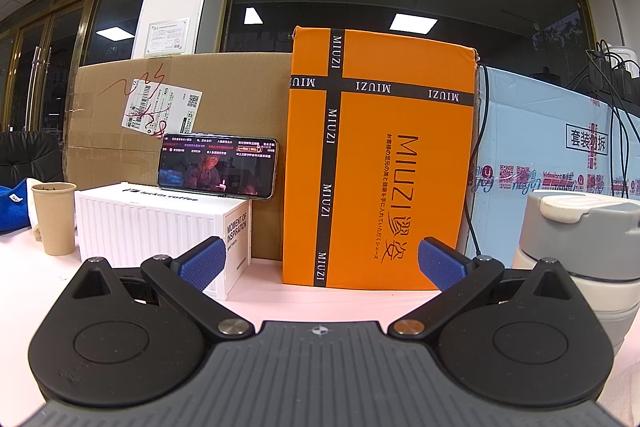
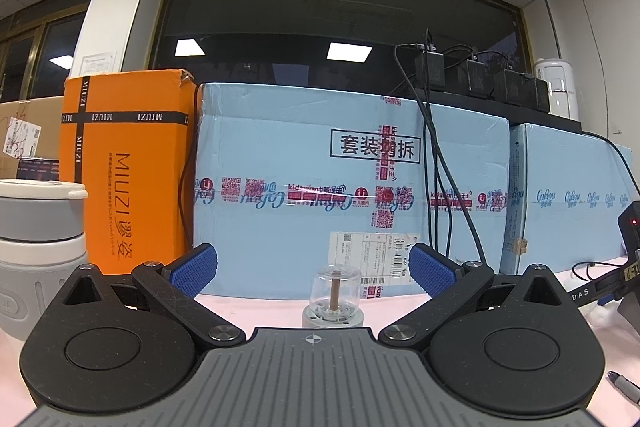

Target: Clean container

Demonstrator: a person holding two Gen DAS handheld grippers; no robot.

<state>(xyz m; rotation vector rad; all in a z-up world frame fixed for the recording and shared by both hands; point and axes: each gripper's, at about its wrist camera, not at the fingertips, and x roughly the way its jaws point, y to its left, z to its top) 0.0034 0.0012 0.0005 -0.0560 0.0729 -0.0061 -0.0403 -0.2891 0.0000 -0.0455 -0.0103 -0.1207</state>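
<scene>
Left wrist view: left claw spread wide, nothing between its blue pads, low over pink counter. Grey-and-white container upright at right edge of frame, outside right pad, apart from it. Orange box dead centre, marked "MIUZI"; white box at lower left reading "luckin coffee" and "MOMENT OF INSPIRATION", phone propped on top.

Right wrist view: right claw likewise spread, empty. Same container at left edge, beyond left pad. Small glass dome centred between pads. Blue cartons behind, printed "kidswant" and "Cabou".
</scene>
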